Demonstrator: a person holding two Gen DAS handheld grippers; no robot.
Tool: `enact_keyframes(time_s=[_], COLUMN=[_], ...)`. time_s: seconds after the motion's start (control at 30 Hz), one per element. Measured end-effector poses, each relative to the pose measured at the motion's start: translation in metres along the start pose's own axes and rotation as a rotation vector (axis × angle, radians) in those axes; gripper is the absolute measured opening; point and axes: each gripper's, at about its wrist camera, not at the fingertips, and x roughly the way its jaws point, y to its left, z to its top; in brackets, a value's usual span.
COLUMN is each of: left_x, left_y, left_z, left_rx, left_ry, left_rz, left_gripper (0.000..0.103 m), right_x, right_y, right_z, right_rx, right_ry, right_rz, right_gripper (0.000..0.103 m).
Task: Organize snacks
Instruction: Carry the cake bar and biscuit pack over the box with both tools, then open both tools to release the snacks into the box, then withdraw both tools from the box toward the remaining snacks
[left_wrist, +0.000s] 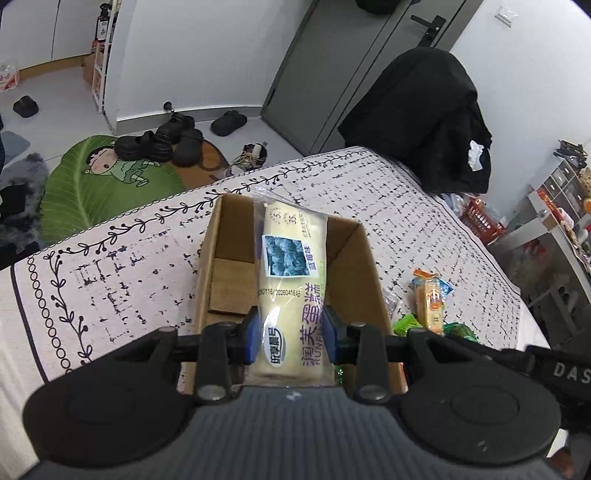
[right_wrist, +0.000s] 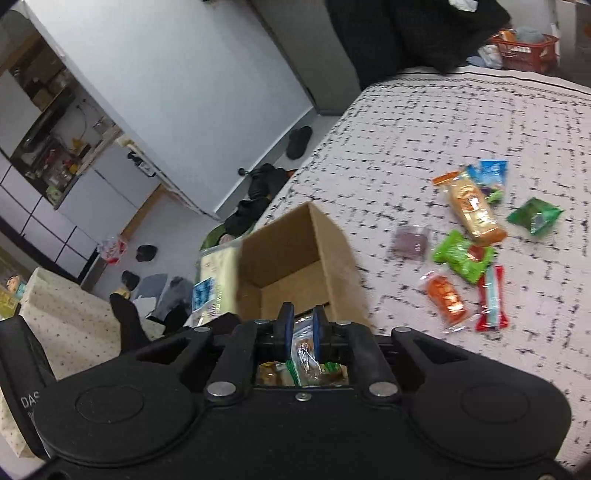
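On the left, my left gripper (left_wrist: 293, 334) squeezes a long cake roll (left_wrist: 286, 280) in a clear wrapper. The blue pads press its sides near the bottom end. The roll hangs over the open cardboard box (left_wrist: 365, 258) on the table (left_wrist: 110, 273), with its far end pointing into the box. I think the cake is soft and light, so a hard squeeze would squash it. The wrapper looks shiny and may slip. Holding it near one end lets the rest droop, so nearer the middle would be safer.

Next, my right gripper (right_wrist: 302, 332) is almost closed on a small snack packet (right_wrist: 303, 352) in crinkly clear plastic. It sits just in front of the box. I cannot tell if the pads still pinch it tight. It looks very light and thin.

Farther right, more snacks (right_wrist: 469, 236) lie loose on the table, well apart from the box. They look small, light and crinkly, best pinched across the middle.
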Motion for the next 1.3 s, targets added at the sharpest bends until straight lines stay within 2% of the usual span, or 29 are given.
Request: enact_keyframes(time_s=[0.07, 0.13, 0.2, 0.47, 0.53, 0.63, 0.7, 0.77, 0.93, 1.07, 1.2, 1.3], left_x=[0.002, 0.003, 0.001, -0.002, -0.003, -0.007, -0.008, -0.008, -0.009, -0.014, -0.018, -0.02], left_y=[-0.001, -0.001, -0.002, -0.001, -0.003, -0.009, -0.012, -0.017, -0.033, -0.046, -0.063, -0.074], left_z=[0.001, 0.001, 0.003, 0.005, 0.005, 0.004, 0.004, 0.003, -0.001, -0.004, -0.008, -0.012], left_rx=[0.006, 0.004, -0.001, -0.017, -0.015, -0.008, -0.004, -0.001, 0.022, 0.038, 0.071, 0.081], left_ry=[0.004, -0.005, -0.024, -0.025, -0.021, -0.017, -0.012, -0.005, 0.017, 0.025, 0.029, 0.03], left_rz=[0.009, 0.015, 0.014, 0.044, 0.051, 0.056, 0.057, 0.064, 0.062, 0.036, 0.048, 0.023], left_gripper=[0.034, 0.035, 0.037, 0.043, 0.048, 0.065, 0.082, 0.087, 0.088, 0.095, 0.103, 0.103], right_x=[-0.004, -0.007, -0.01, -0.016, -0.018, -0.023, -0.026, -0.03, -0.04, -0.049, -0.057, -0.063], right_y=[-0.006, -0.01, -0.014, -0.027, -0.029, -0.033, -0.038, -0.043, -0.056, -0.067, -0.076, -0.083], right_z=[0.0, 0.001, 0.001, 0.001, 0.0, -0.001, -0.002, -0.003, -0.003, -0.004, -0.007, -0.008], right_rx=[0.001, -0.001, -0.004, -0.001, -0.001, -0.007, -0.004, 0.002, 0.007, 0.009, 0.01, 0.012], right_ry=[-0.007, -0.015, -0.027, -0.027, -0.028, -0.035, -0.035, -0.033, -0.042, -0.049, -0.056, -0.066], right_rz=[-0.01, -0.024, -0.039, -0.061, -0.066, -0.084, -0.092, -0.1, -0.12, -0.128, -0.137, -0.143], right_gripper=[0.018, 0.03, 0.048, 0.054, 0.06, 0.069, 0.072, 0.077, 0.086, 0.093, 0.098, 0.101])
